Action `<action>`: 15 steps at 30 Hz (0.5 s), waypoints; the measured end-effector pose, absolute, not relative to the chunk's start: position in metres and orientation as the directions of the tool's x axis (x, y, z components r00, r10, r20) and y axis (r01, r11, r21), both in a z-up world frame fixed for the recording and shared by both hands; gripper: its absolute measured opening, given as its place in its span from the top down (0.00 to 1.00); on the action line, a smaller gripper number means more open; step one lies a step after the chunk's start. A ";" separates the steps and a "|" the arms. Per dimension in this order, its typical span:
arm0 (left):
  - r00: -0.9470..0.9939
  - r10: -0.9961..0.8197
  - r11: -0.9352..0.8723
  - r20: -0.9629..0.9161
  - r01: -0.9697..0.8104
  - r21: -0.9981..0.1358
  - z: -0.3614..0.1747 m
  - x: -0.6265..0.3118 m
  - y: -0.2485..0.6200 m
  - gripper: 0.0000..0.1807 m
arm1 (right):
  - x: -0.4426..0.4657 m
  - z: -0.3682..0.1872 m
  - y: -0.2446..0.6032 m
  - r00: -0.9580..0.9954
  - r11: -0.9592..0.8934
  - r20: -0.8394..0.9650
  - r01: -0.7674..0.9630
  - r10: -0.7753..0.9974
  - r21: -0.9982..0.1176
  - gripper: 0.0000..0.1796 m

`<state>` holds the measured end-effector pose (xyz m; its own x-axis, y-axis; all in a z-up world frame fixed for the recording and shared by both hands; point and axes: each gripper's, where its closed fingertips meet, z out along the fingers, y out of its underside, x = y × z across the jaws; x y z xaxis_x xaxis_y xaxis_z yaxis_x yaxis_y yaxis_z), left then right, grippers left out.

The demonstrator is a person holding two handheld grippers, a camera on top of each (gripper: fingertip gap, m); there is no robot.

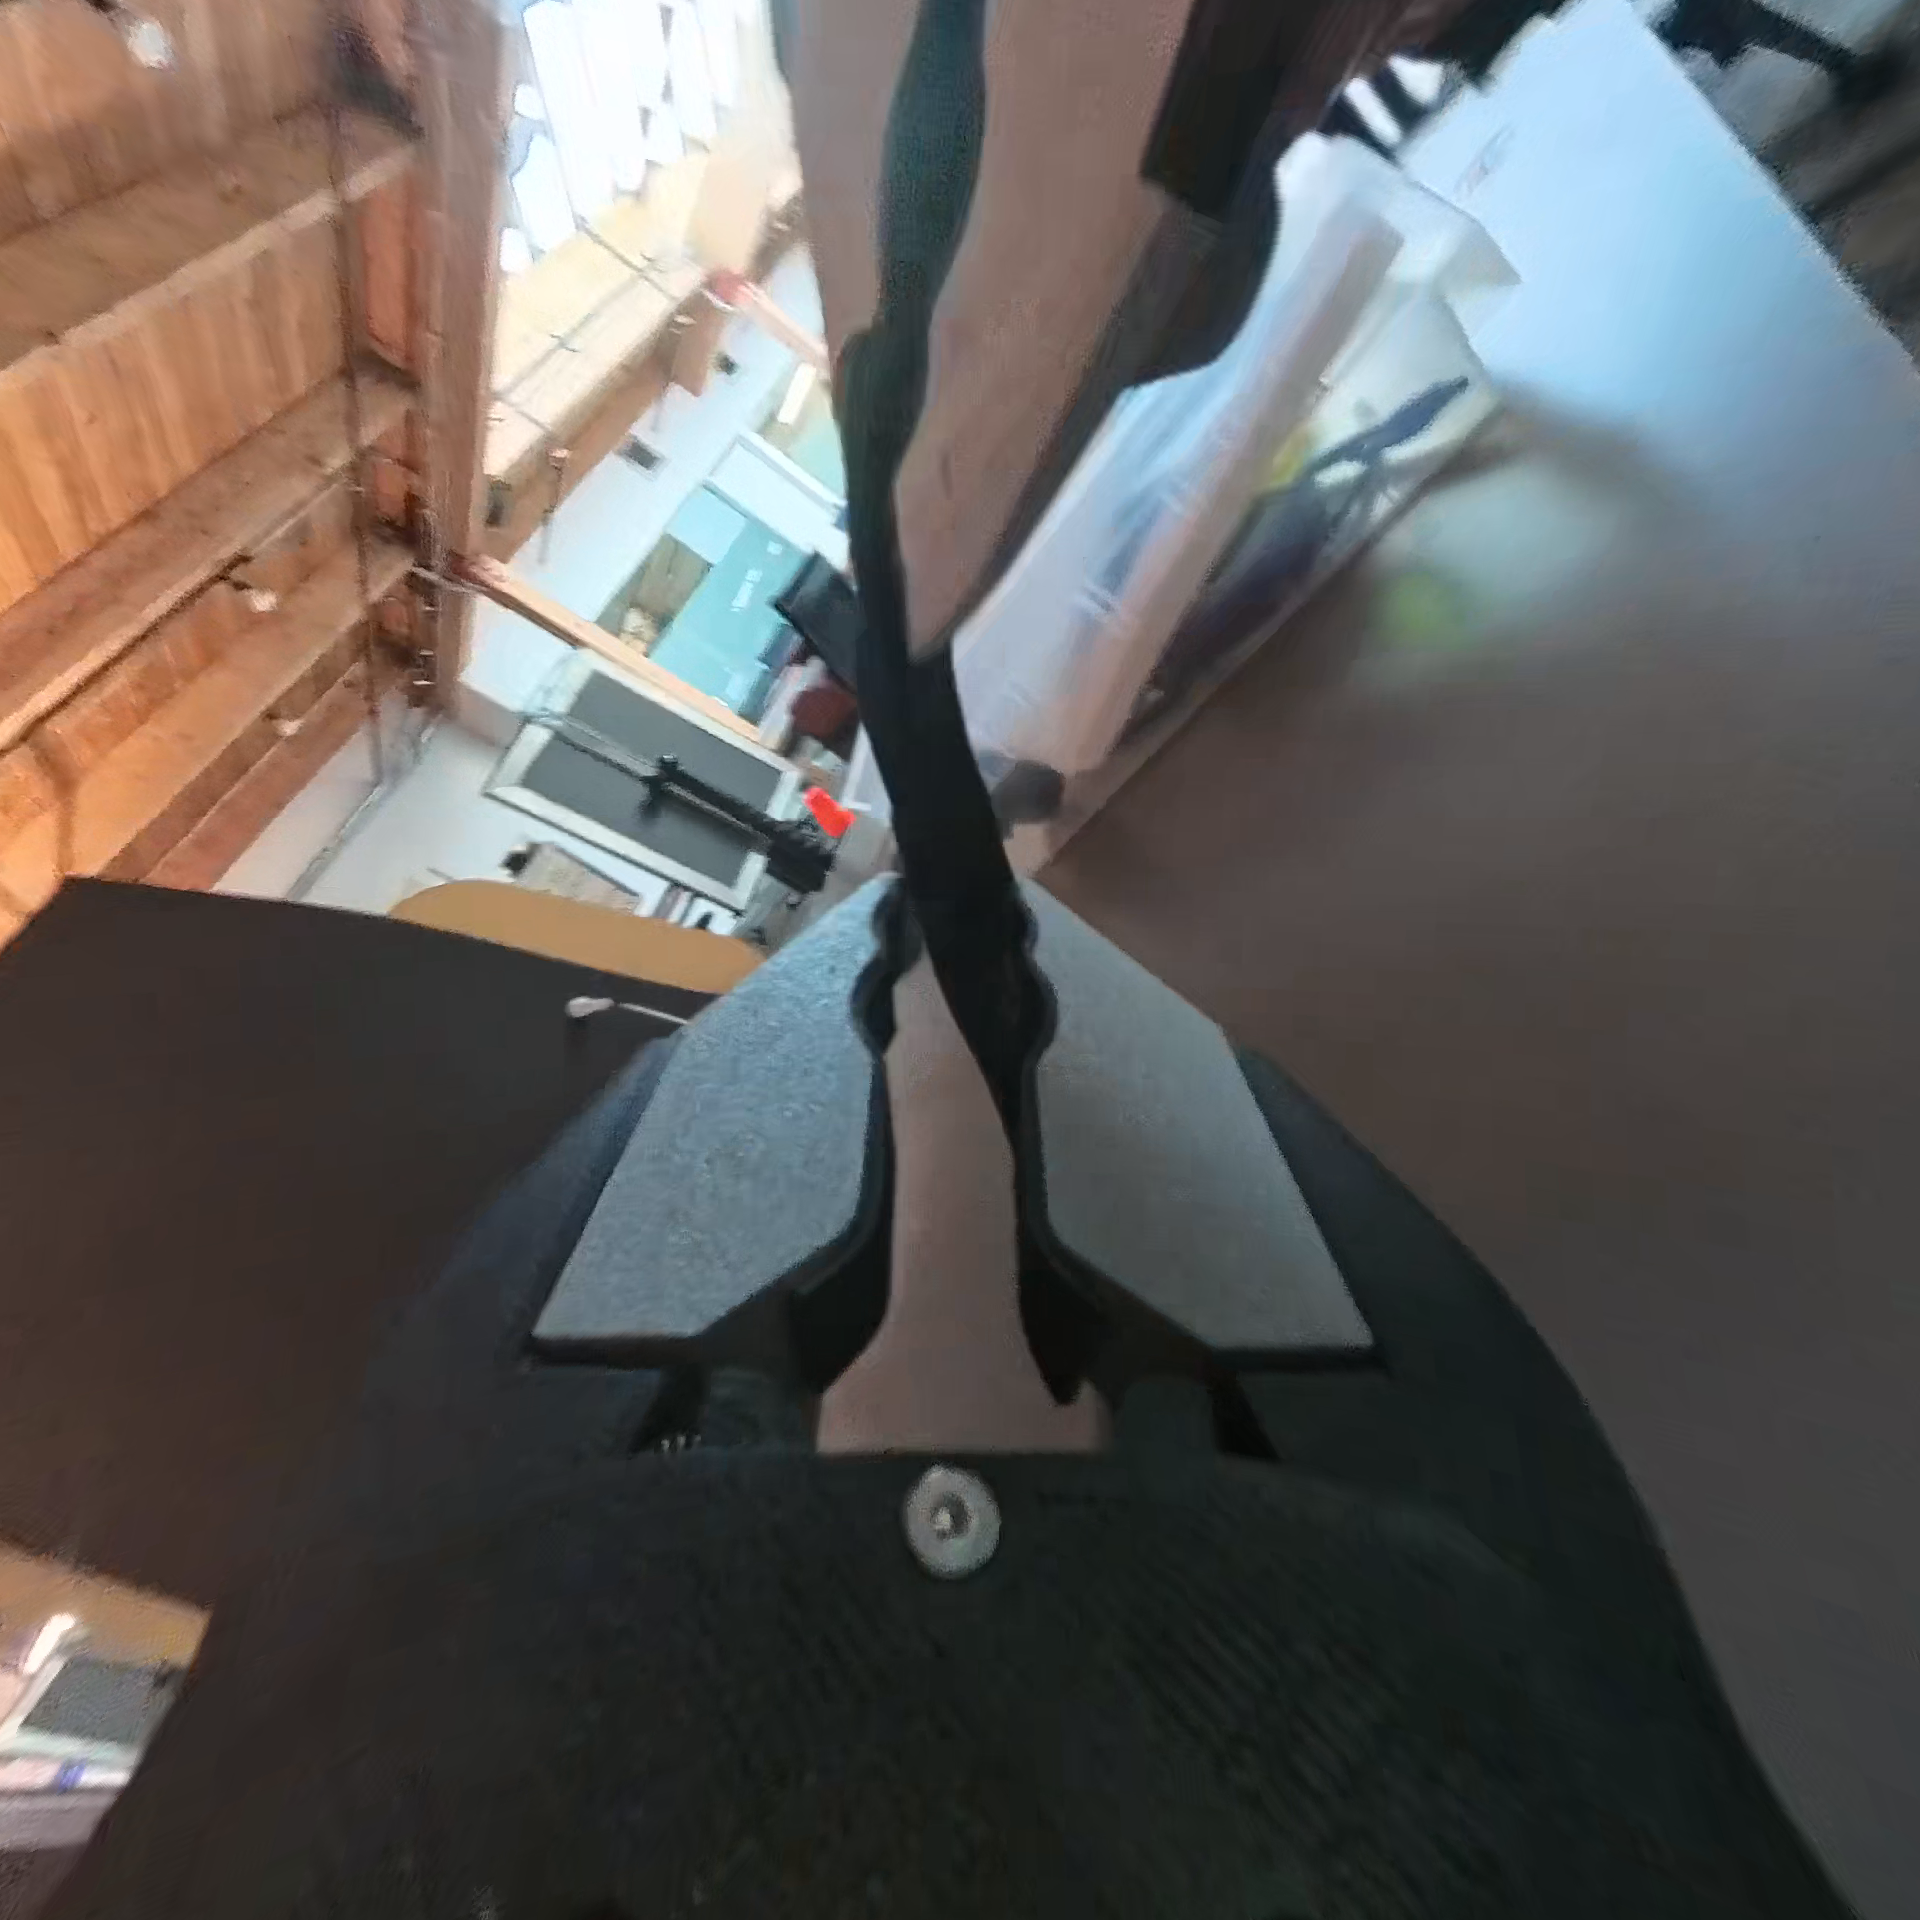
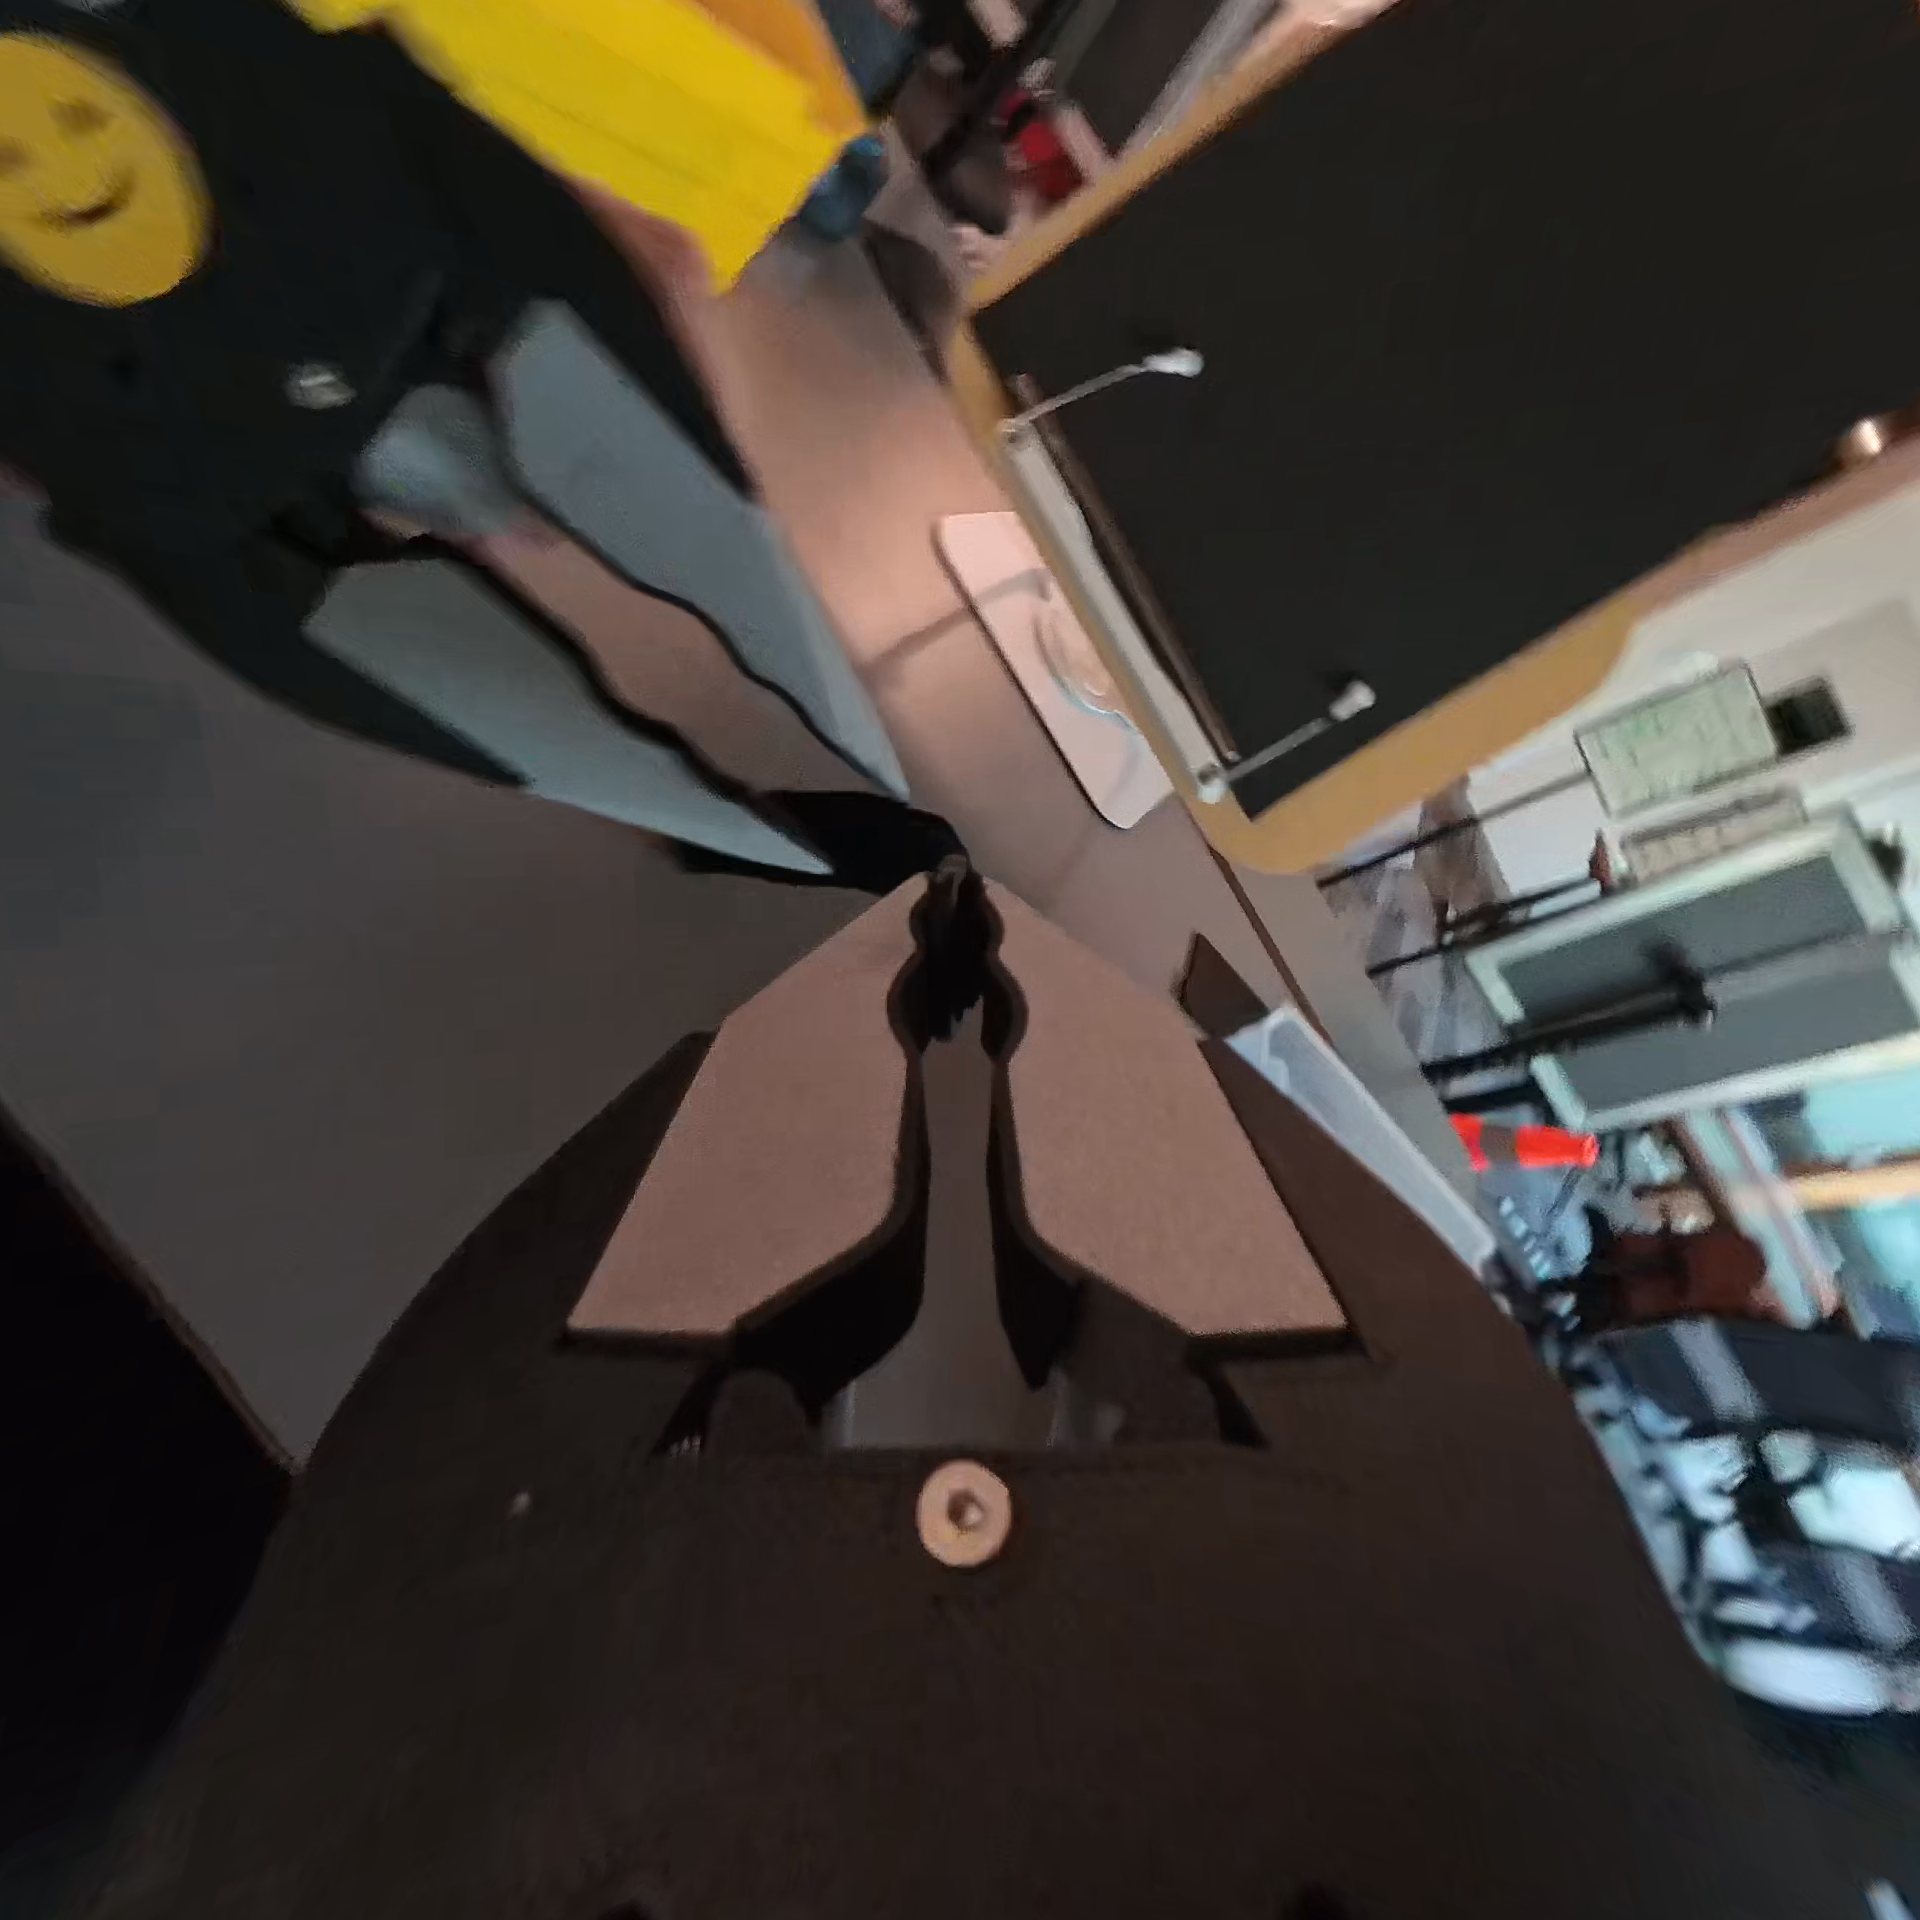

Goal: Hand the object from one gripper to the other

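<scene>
A long black strip runs between both grippers above a brown table. My left gripper has its jaws nearly together, with the strip pinched at the fingertips and lying along the right-hand finger. My right gripper is shut on the strip's other end. The two grippers meet tip to tip. In the right wrist view the left gripper comes in from the upper left, with grey pads and a yellow body. In the left wrist view one pad of the right gripper shows at the top. Both views are tilted and blurred.
A brown table lies under the grippers. A clear plastic bin with items stands on it. A black panel with a metal handle and a flat white piece lie beyond. Shelves and equipment fill the background. There is about 4 cm between the tips of the two grippers.
</scene>
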<state>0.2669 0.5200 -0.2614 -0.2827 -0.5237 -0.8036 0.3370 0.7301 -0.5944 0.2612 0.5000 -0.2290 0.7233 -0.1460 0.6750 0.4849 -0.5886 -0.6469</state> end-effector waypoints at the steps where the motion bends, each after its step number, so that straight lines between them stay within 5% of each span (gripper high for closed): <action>1: -0.236 -0.546 0.725 -0.804 0.348 -0.594 -0.255 0.268 0.524 0.87 | 0.271 -0.222 0.494 0.745 -0.572 0.633 0.430 -0.213 -0.699 1.00; 6: -0.155 -0.500 0.770 -0.852 0.369 -0.520 -0.251 0.263 0.522 0.87 | 0.301 -0.226 0.469 0.902 -0.429 0.203 0.021 -0.382 -0.903 1.00; 15: -0.039 -0.344 0.898 -0.938 0.280 -0.340 -0.264 0.276 0.510 0.77 | 0.277 -0.228 0.495 0.903 -0.210 -0.364 -0.411 -0.226 -0.887 1.00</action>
